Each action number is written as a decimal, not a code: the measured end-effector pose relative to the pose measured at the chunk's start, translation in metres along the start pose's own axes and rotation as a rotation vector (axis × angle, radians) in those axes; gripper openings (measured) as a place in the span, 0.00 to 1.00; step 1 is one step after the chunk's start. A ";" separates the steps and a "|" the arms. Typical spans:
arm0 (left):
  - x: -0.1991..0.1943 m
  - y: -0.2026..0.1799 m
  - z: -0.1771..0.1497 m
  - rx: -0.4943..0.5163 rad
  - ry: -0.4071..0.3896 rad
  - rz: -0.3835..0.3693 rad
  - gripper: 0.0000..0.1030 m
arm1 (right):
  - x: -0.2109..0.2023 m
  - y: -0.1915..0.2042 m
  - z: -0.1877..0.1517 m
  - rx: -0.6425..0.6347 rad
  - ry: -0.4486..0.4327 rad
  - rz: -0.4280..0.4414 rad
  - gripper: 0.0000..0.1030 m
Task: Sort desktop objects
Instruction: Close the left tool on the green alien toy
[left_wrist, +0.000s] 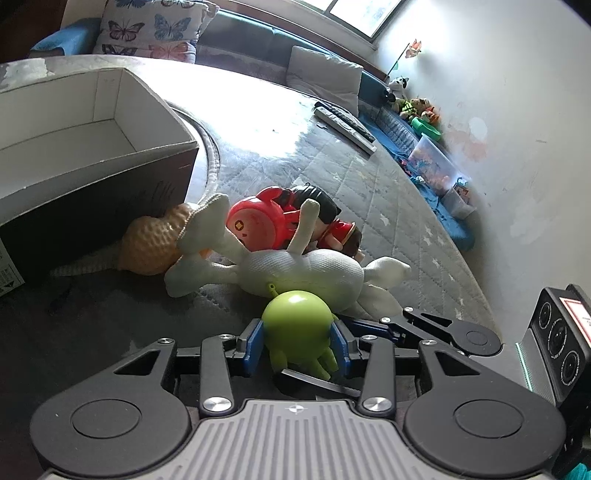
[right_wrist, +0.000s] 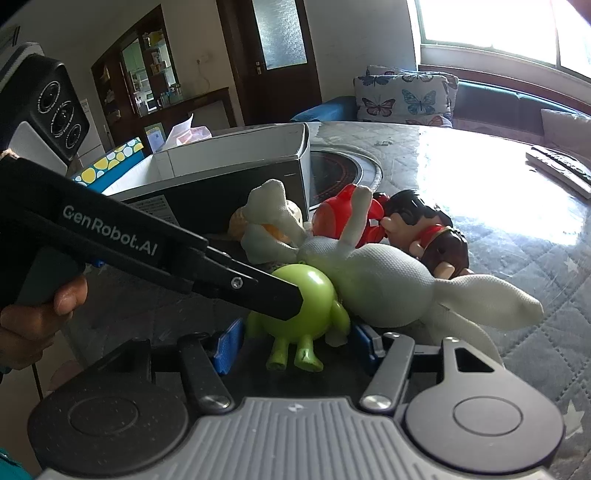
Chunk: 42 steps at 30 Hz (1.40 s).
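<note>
Green toy (right_wrist: 301, 295) beside "GenRobot.AI" claw (left_wrist: 299, 341)

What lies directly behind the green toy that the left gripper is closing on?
Behind the green toy lies the white plush, with a red figure beyond it. The plush hides the table under it.

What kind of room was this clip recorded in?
Most likely a home living room. A bench sofa with butterfly cushions runs under the window, soft toys line the wall, and a remote control lies on the quilt-covered table. A wooden door and glass-fronted cabinet stand behind.
</note>
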<state>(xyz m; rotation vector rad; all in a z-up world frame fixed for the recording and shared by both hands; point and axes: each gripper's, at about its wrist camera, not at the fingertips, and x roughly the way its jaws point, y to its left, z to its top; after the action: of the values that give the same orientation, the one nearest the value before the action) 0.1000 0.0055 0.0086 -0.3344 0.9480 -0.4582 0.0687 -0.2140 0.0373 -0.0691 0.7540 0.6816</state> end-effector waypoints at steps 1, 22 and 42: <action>0.000 0.001 0.000 -0.004 -0.001 -0.004 0.41 | -0.001 0.001 0.000 -0.002 0.000 -0.002 0.60; -0.005 0.008 -0.003 0.068 0.034 -0.066 0.42 | 0.000 0.001 0.003 -0.032 0.003 0.037 0.58; -0.005 0.017 0.007 0.042 0.033 -0.076 0.41 | 0.006 0.005 0.010 -0.073 0.022 0.078 0.54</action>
<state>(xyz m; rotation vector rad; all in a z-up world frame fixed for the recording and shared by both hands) 0.1072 0.0232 0.0081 -0.3264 0.9591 -0.5535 0.0752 -0.2044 0.0416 -0.1141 0.7558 0.7838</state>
